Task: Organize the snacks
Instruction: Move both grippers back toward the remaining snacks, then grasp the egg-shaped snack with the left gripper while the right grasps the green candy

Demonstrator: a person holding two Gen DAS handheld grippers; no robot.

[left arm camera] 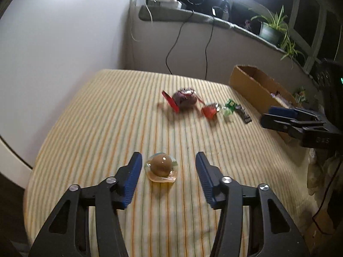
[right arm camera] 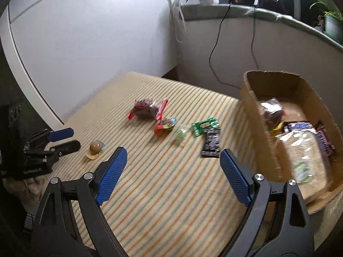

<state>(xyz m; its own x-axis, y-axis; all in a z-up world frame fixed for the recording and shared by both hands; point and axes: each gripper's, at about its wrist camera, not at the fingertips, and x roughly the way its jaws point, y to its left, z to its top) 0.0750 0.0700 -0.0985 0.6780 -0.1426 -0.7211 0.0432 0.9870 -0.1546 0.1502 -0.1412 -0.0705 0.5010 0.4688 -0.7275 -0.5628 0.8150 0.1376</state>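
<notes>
Left wrist: I had the left gripper [left arm camera: 169,160] open w/ the round brown jelly cup in clear plastic [left arm camera: 161,167] between its jaws, untouched. Right gripper [right arm camera: 173,154] open, empty. Cup prob. slips if pinched off-centre.

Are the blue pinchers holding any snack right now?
No. The left gripper is open around the brown ball snack, not touching. The right gripper is open and empty.

brown ball snack [left arm camera: 161,167] – clear wrapper | loose wrapped snacks [right arm camera: 166,125] – striped cover
</notes>
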